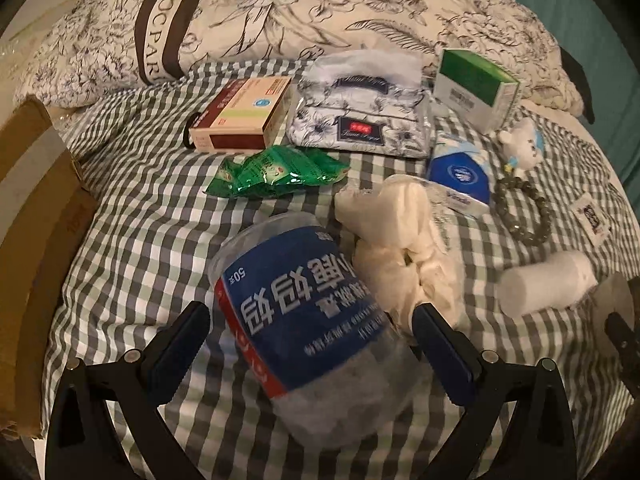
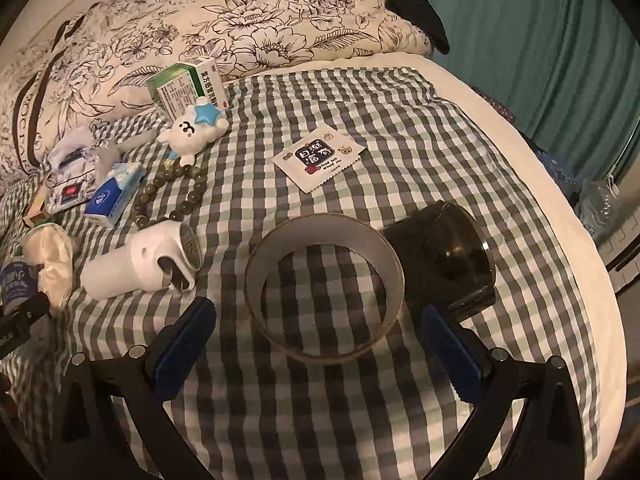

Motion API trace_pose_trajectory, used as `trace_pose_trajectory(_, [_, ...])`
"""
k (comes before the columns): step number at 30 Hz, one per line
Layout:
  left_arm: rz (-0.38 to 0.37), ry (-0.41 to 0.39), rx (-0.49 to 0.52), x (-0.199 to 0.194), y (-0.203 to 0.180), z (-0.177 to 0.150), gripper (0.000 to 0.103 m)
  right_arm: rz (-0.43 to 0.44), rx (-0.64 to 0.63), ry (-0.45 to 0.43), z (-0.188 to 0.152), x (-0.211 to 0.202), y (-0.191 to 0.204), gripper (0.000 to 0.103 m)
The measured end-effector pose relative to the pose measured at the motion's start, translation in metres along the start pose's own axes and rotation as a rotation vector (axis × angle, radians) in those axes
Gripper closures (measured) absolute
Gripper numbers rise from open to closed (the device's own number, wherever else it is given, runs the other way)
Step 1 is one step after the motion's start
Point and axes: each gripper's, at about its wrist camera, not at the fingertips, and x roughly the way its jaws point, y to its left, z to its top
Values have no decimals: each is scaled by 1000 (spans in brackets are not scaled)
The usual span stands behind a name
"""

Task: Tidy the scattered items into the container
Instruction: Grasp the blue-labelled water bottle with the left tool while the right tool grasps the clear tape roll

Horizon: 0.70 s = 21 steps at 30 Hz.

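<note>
In the left wrist view my left gripper [image 1: 310, 320] is open, its jaws on either side of a clear plastic tub with a blue label [image 1: 304, 300] lying on the checked bed sheet, apart from it. A cream scrunchie [image 1: 404, 248] lies just right of the tub. A brown cardboard box [image 1: 36, 240] stands at the left edge. In the right wrist view my right gripper [image 2: 316, 324] is open and empty, just short of a roll of tape [image 2: 324, 288] lying flat. A dark jar [image 2: 452, 256] lies behind the roll's right side.
Scattered on the sheet are a brown medicine box [image 1: 244, 112], green sachets [image 1: 280, 170], a floral tissue pack [image 1: 360, 108], a green-white box [image 1: 476, 84], a blue tissue pack [image 1: 460, 178], a bead bracelet [image 2: 172, 196], a white bear toy [image 2: 196, 128], a white device [image 2: 144, 260] and a wipe sachet [image 2: 320, 160]. A floral quilt [image 2: 200, 28] lies behind.
</note>
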Motion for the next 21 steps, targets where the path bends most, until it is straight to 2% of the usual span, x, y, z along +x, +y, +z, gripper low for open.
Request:
trace_pose_trajectory(4, [22,10,3,10,0,-1,0,-10,-19,-3,7,8,3,0])
trace_pose_trajectory(8, [7,17,1,15,1,-1,0,-16,-47,-13,12,16,8,0])
trace_pose_trajectory(13, [-16,13,-1,20,0,-4,2,-84,-116,-11,8,25,17,0])
trace_pose_trajectory(17, [-23,-18,29,15,-5,-6,12,-128,-156,-18,4,28,23,0])
trace_pose_trajectory(18, [-28,-21,34,13,-6,-6,16,-128,-156,-26,4,27,22,2])
trace_pose_trajectory(20, [-34,-24,36,12,-7,-7,18,-147,-159,-44,4,23,21,18])
trace_pose_trajectory(21, [-39,-23,33,11,-6,-7,20,-152,-159,-48,3,22,21,18])
